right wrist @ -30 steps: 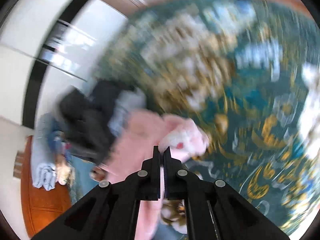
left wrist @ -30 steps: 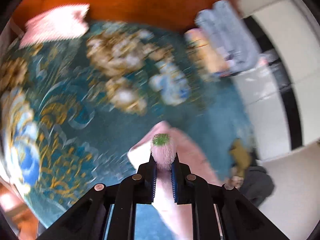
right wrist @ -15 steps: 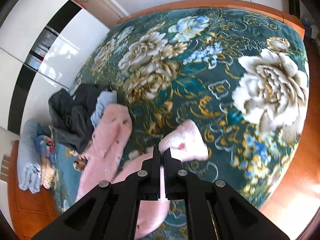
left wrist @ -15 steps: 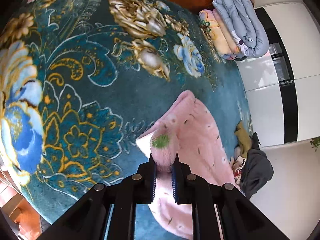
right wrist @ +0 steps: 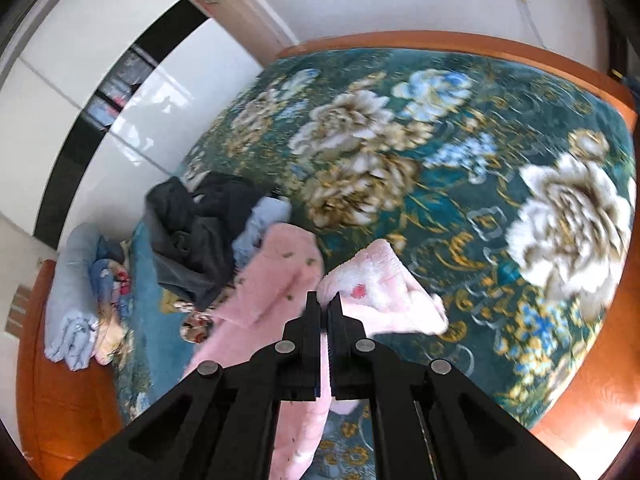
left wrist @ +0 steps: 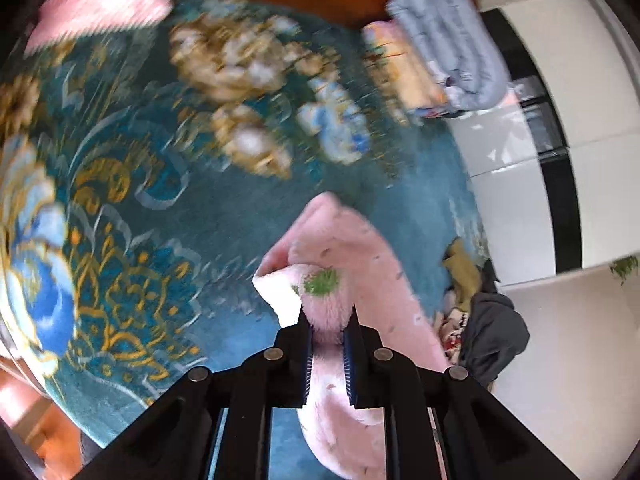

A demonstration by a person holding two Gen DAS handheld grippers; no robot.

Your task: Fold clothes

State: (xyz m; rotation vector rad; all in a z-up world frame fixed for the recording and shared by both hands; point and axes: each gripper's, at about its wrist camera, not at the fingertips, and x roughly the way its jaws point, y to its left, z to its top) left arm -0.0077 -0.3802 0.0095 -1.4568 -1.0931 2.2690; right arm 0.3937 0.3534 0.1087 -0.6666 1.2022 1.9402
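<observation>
While a thick fluffy fold is pinched by the left gripper (left wrist: 327, 322), only a thin edge of the pink fleece garment (right wrist: 280, 276) is clamped by the right gripper (right wrist: 325, 304), whose jaws are nearly together. The garment is held partly lifted over the floral bedspread (right wrist: 460, 168), its far part trailing toward the dark clothes pile (right wrist: 192, 232). That thin edge could be lost under a quick swing, and the trailing part could be snagged on the pile, so that the fold would be skewed.
</observation>
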